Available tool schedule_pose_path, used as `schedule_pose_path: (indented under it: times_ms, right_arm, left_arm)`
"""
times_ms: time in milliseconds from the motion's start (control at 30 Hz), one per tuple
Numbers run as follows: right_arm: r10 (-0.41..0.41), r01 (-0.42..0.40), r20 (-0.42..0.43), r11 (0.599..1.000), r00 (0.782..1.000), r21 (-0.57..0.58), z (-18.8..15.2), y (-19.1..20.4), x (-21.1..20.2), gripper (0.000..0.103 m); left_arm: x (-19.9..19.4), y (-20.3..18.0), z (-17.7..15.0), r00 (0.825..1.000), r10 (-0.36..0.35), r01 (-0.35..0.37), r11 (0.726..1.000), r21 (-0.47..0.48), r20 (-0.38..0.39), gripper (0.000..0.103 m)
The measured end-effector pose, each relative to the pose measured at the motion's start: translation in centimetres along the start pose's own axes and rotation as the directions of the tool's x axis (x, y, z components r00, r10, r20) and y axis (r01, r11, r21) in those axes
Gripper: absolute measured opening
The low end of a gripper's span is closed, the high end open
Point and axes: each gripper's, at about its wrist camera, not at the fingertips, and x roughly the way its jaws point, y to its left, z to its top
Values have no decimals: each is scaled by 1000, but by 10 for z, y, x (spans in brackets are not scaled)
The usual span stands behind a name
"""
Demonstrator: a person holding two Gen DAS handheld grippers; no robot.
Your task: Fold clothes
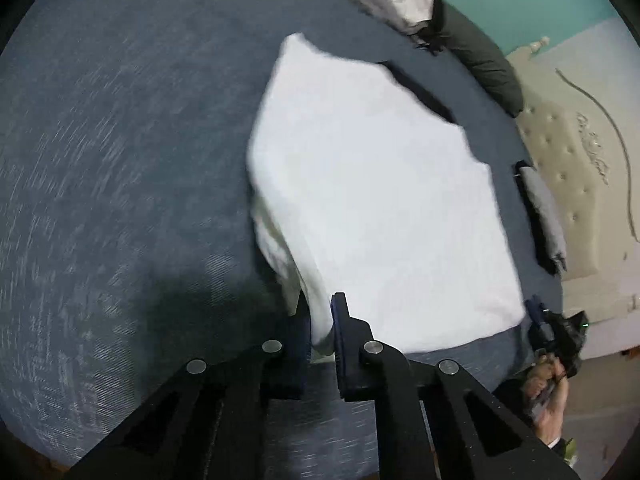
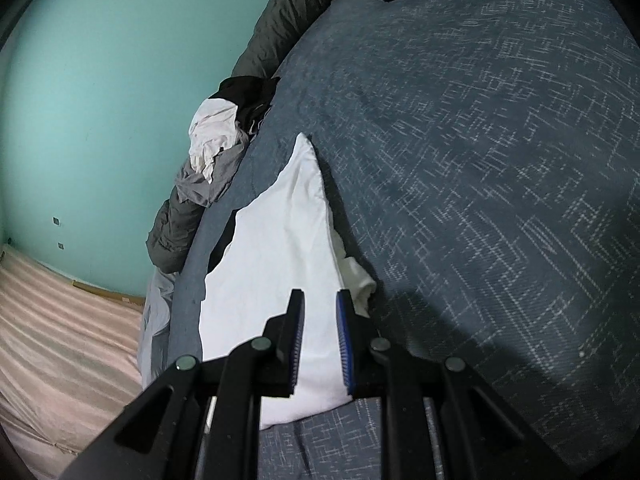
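Observation:
A white garment lies partly folded on the blue patterned bed cover. My left gripper is shut on a bunched edge of it, and the cloth rises from the cover into the pads. In the right wrist view the same white garment runs away from me as a long tapering shape. My right gripper is closed on its near corner, with cloth filling the gap between the fingers. The left wrist view also shows the right gripper at the garment's far right corner, held by a person's hand.
A pile of crumpled white, grey and black clothes sits at the bed's far edge beside a dark green padded item. A folded grey piece lies by the right edge. Beyond are a beige quilted surface and a teal wall.

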Motion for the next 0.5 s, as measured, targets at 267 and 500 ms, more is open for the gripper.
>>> schedule_pose_path:
  times_ms: [267, 500]
  right_arm:
    - [-5, 6, 24, 999, 1000, -44, 4, 5, -7, 15]
    - [25, -24, 37, 999, 999, -46, 10, 0, -16, 15]
  left_arm:
    - [-1, -94, 29, 998, -66, 62, 985, 160, 16, 9]
    - [46, -215, 44, 994, -102, 113, 936, 333, -48, 9]
